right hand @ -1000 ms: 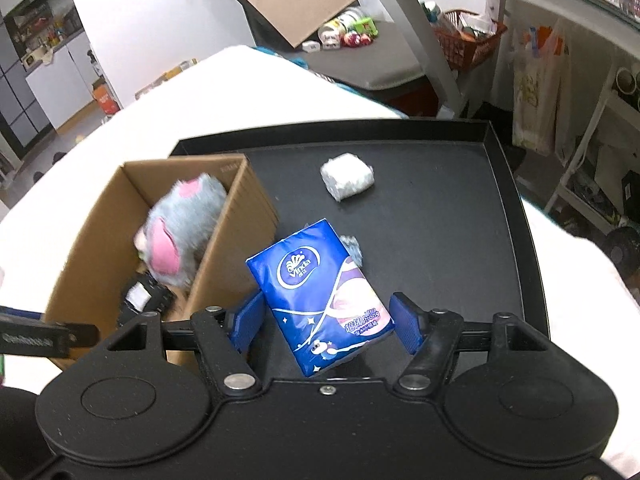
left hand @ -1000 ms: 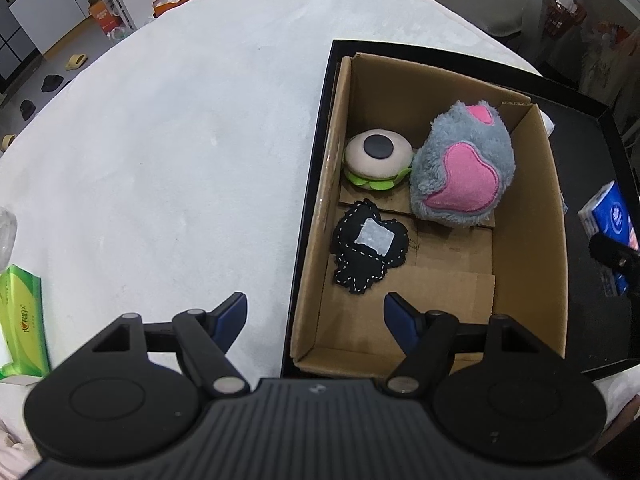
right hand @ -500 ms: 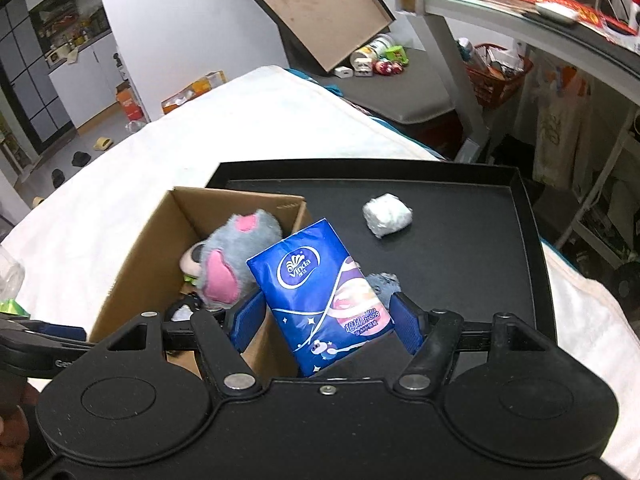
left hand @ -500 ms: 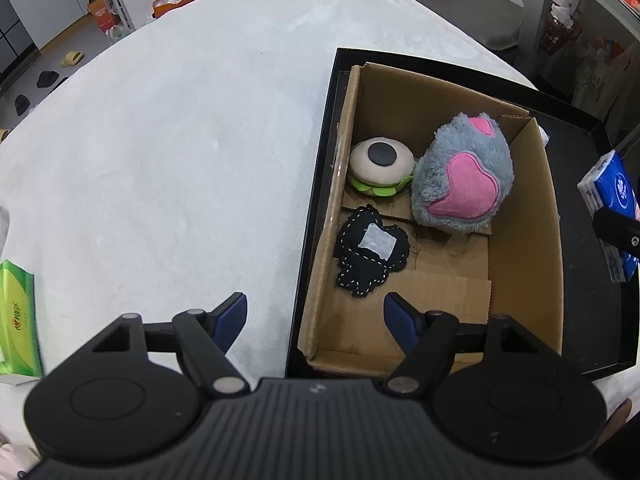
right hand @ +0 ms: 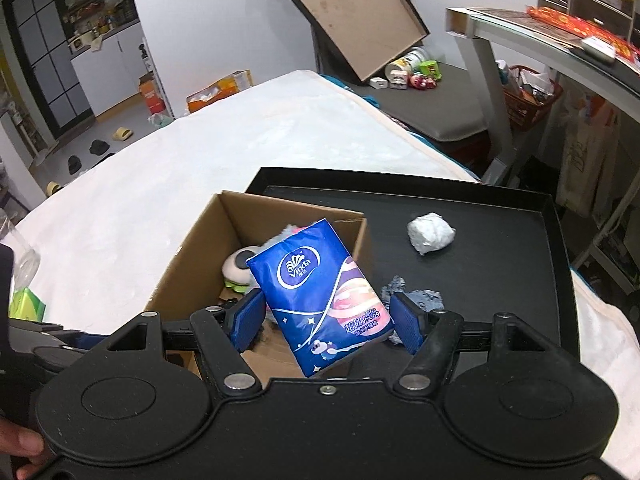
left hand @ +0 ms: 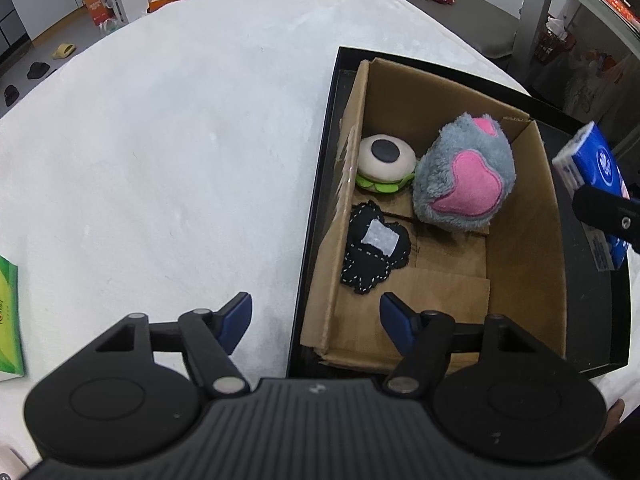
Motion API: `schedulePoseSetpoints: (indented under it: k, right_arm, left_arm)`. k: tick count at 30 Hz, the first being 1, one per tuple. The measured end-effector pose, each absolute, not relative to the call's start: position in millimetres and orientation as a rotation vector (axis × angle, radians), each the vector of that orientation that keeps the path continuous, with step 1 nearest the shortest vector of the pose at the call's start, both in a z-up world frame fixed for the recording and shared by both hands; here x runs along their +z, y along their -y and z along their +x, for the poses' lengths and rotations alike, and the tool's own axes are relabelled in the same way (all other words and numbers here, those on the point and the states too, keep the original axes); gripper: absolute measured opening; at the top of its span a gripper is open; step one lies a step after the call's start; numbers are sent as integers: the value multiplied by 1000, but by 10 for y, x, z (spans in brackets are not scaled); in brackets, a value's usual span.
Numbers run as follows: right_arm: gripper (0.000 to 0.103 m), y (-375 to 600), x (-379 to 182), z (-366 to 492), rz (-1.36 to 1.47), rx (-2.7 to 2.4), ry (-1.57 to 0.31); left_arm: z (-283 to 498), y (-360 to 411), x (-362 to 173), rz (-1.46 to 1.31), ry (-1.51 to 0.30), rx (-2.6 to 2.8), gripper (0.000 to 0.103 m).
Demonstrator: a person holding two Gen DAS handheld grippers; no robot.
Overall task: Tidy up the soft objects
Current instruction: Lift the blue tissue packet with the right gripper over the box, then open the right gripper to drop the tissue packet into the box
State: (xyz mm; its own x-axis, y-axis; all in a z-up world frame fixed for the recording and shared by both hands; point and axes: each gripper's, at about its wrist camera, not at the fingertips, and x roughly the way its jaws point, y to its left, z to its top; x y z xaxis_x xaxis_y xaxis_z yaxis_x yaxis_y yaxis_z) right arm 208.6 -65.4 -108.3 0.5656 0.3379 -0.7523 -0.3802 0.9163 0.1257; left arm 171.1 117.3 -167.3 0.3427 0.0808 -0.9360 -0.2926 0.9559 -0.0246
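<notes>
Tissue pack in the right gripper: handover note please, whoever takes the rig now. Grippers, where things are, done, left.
Right gripper: shut on the blue tissue pack, held in the air by the right wall of the cardboard box.
Left gripper: open, nothing between the fingers; its jaws have just been closing a little. It hangs over the box's near left corner.
Done: burger toy, grey and pink plush and black felt piece lie in the box.
Left: drop the tissue pack in. The white wad and a blue-grey scrap lie on the black tray. A green pack sits on the white cover.
</notes>
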Motion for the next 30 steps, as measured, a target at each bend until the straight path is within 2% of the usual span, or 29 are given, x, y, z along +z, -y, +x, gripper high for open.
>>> schedulePoseSetpoints:
  k: [12, 30]
  right_arm:
    - [67, 389, -1099, 2068, -84, 451, -881]
    - [74, 344, -1171, 2094, -112, 402, -884]
  left_arm:
    - [1668, -1204, -1743, -257, -1185, 179, 28]
    - [1661, -1210, -1768, -249, -1183, 153, 25]
